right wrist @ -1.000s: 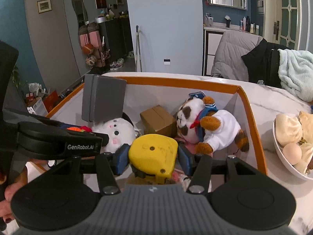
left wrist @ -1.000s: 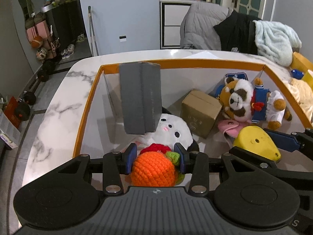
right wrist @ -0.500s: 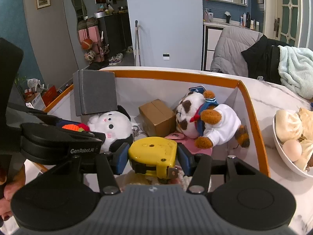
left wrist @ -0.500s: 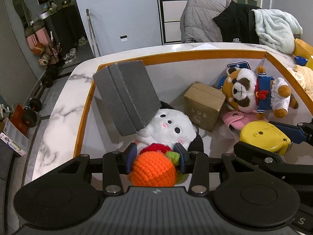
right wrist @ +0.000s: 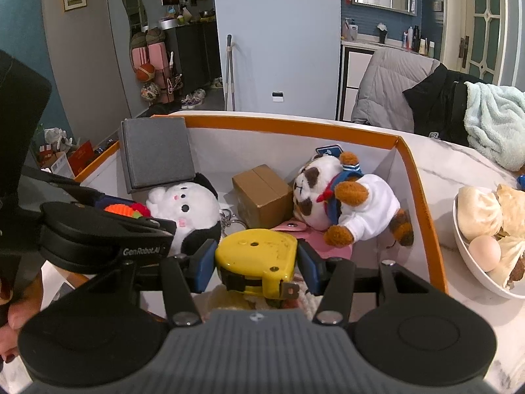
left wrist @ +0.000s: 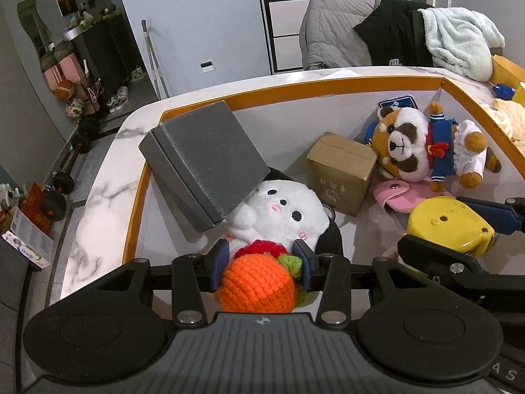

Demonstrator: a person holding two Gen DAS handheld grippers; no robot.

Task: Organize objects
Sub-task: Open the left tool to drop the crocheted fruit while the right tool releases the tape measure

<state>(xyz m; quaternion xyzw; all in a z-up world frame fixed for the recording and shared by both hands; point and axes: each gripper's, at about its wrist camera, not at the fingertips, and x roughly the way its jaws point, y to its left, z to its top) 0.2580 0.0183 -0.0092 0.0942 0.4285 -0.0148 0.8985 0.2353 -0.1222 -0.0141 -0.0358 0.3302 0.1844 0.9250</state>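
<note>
My left gripper [left wrist: 261, 262] is shut on an orange crocheted toy [left wrist: 256, 287] with red and green bits, held over the near left part of the orange-rimmed white box [left wrist: 295, 90]. My right gripper [right wrist: 254, 264] is shut on a yellow tape measure [right wrist: 257, 264], held over the box's near side; it also shows in the left wrist view [left wrist: 449, 225]. Inside the box lie a white plush [left wrist: 279, 210], a grey flat case [left wrist: 203, 161] leaning on it, a brown carton [left wrist: 341, 172], a raccoon plush [left wrist: 423, 144] and a pink pouch [left wrist: 393, 192].
The box stands on a white marble table [left wrist: 95, 197]. A white bowl of buns and an egg [right wrist: 485, 226] sits right of the box. Chairs draped with jackets and a blanket [left wrist: 393, 32] stand behind the table.
The grey case has tipped over from upright onto the white plush. Both grippers have dropped slightly toward the box, each still holding its object.
</note>
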